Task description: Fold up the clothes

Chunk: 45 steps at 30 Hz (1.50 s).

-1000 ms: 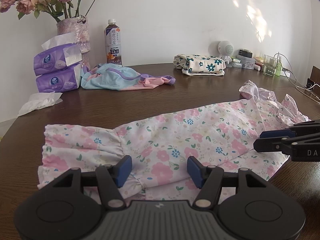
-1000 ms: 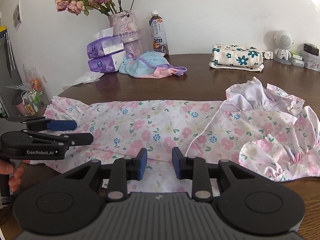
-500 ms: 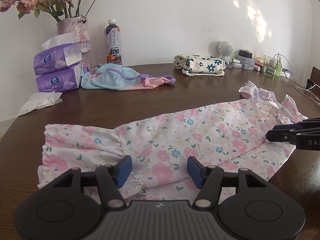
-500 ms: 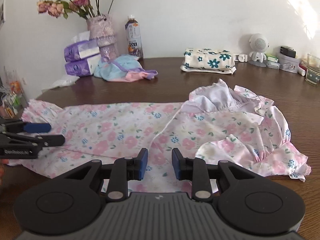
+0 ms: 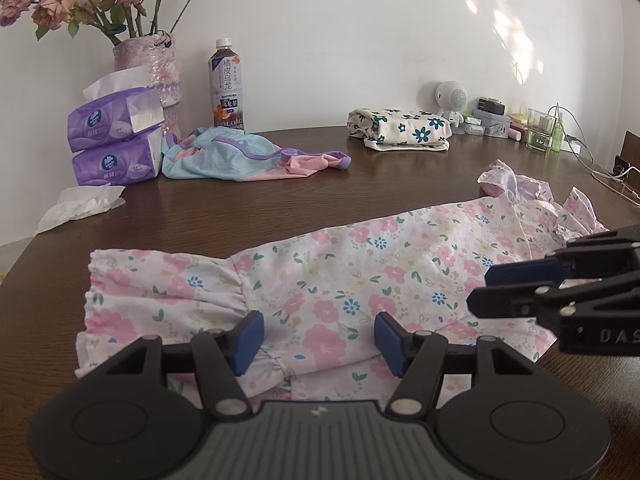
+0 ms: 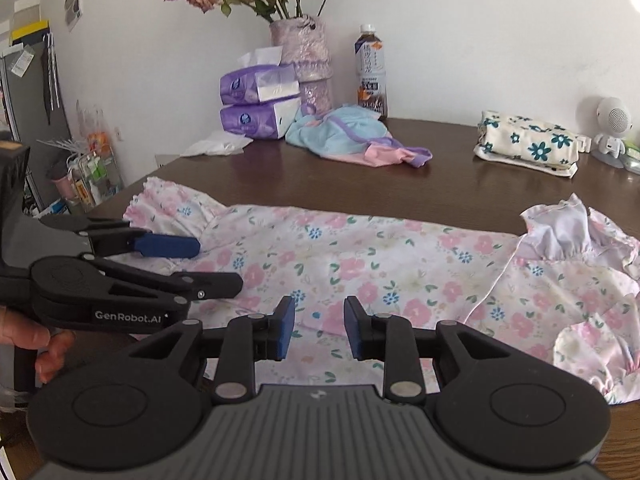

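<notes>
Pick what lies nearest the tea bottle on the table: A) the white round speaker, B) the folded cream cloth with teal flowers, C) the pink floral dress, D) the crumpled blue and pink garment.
D: the blue and pink garment lies bunched right at the foot of the bottle, while the other things sit farther off.

We're pretty sure it's someone's home; wooden table [image 5: 280, 208] against a white wall, vase [image 5: 148, 68] of roses, tissue packs [image 5: 112, 140], tea bottle [image 5: 227, 84], clothes [image 5: 248, 158] lying about; shelf clutter [image 6: 92, 176] off left.
</notes>
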Each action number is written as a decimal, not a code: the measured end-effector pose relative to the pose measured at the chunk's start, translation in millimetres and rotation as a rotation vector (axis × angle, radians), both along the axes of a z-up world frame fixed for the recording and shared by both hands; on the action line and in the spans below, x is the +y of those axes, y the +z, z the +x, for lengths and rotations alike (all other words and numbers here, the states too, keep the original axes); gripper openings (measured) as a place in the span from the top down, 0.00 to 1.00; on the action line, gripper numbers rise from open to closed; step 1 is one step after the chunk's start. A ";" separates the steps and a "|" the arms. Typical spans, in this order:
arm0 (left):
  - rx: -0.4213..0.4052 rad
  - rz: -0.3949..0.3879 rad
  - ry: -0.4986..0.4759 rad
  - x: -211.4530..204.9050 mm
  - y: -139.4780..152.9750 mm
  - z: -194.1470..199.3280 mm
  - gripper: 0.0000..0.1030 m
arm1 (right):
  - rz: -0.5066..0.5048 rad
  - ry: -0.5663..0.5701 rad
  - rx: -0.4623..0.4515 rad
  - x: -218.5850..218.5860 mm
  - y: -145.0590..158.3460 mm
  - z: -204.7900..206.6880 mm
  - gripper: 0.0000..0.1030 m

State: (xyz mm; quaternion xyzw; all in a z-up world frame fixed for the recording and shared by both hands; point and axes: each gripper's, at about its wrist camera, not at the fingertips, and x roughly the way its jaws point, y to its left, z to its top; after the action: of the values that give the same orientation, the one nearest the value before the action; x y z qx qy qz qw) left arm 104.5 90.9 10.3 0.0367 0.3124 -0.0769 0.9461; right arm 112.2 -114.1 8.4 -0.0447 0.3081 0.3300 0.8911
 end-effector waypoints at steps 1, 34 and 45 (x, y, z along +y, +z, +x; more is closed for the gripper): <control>0.000 0.000 0.000 0.0 0.0 0.0 0.41 | -0.001 0.000 0.005 -0.2 -1.2 0.6 0.74; 0.000 0.000 0.000 0.0 0.1 0.0 0.42 | -0.016 -0.005 -0.005 0.5 -3.9 -0.4 0.72; 0.000 0.001 0.000 0.1 0.0 0.2 0.41 | -0.049 -0.021 -0.025 3.9 -3.4 -3.6 0.72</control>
State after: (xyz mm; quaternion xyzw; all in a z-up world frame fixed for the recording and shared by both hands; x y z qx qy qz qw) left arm 104.6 91.0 10.3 0.0371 0.3124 -0.0769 0.9461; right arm 108.6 -110.2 4.9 -0.0678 0.3054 0.3125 0.8969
